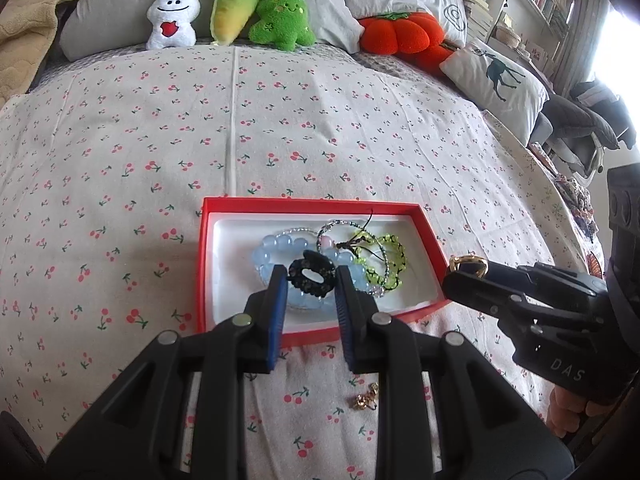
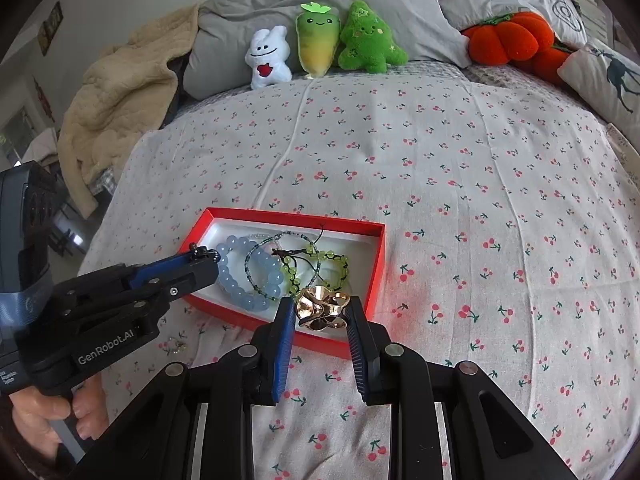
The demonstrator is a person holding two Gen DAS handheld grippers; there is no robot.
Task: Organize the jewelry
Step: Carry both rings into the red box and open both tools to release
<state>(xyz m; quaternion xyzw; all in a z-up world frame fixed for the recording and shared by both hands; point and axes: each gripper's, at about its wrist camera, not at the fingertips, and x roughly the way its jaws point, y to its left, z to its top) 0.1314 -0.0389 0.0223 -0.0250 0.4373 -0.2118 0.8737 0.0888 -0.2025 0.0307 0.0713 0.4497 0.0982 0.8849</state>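
A red box (image 1: 202, 264) (image 2: 376, 272) with a white lining lies on the cherry-print bedspread. Inside it lie a pale blue bead bracelet (image 1: 280, 244) (image 2: 236, 276), a thin beaded bracelet (image 1: 340, 226) and a yellow-green bead bracelet (image 1: 394, 258) (image 2: 296, 276). My left gripper (image 1: 313, 278) (image 2: 204, 256) is shut on a black beaded ring-shaped piece (image 1: 312, 276), held over the box. My right gripper (image 2: 322, 308) (image 1: 468, 266) is shut on a chunky gold ring (image 2: 322, 306) (image 1: 468, 263) at the box's near right corner.
A small gold earring (image 1: 366, 398) (image 2: 178, 345) lies on the bedspread in front of the box. Plush toys (image 1: 224, 12), grey pillows and an orange pumpkin cushion (image 1: 404, 34) line the far edge of the bed. A beige blanket (image 2: 120, 92) lies at the far left.
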